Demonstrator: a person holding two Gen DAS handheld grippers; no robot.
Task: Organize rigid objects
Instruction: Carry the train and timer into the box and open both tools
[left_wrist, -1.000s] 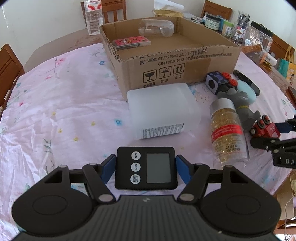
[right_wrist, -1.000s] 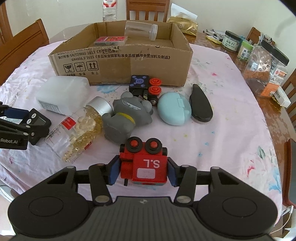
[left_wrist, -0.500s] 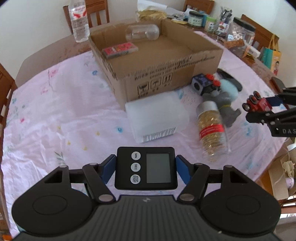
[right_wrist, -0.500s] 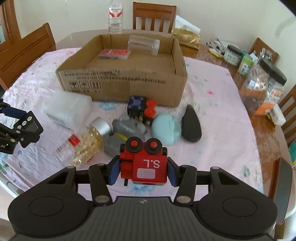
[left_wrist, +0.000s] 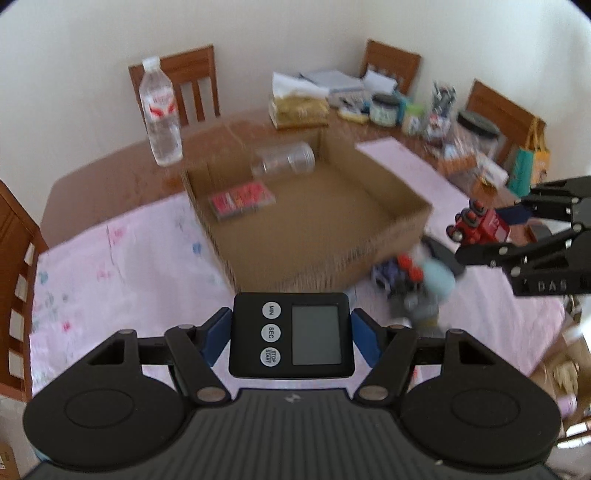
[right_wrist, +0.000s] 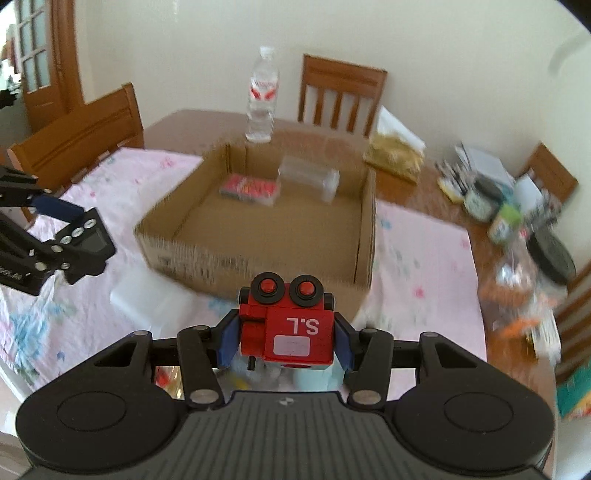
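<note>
My left gripper (left_wrist: 291, 334) is shut on a black digital timer (left_wrist: 290, 334) and holds it high above the table, short of the open cardboard box (left_wrist: 391, 192). My right gripper (right_wrist: 284, 332) is shut on a red toy robot block (right_wrist: 287, 325) marked "S.L", also raised in front of the box (right_wrist: 364, 229). Each gripper shows in the other's view: the right one with the red block (left_wrist: 480, 225), the left one with the timer (right_wrist: 86, 236). Inside the box lie a red flat pack (left_wrist: 240, 199) and a clear jar (left_wrist: 284, 160) on its side.
A blue-black toy block (left_wrist: 395, 271), a pale blue case (left_wrist: 437, 277), a grey toy (left_wrist: 417, 306) and a white plastic box (right_wrist: 147, 299) lie on the pink cloth in front of the carton. A water bottle (left_wrist: 160, 110), jars and wooden chairs stand behind.
Both grippers have risen and moved forward toward the box while holding their objects. The view now looks down into the box, and the table items have dropped low in the frames.
</note>
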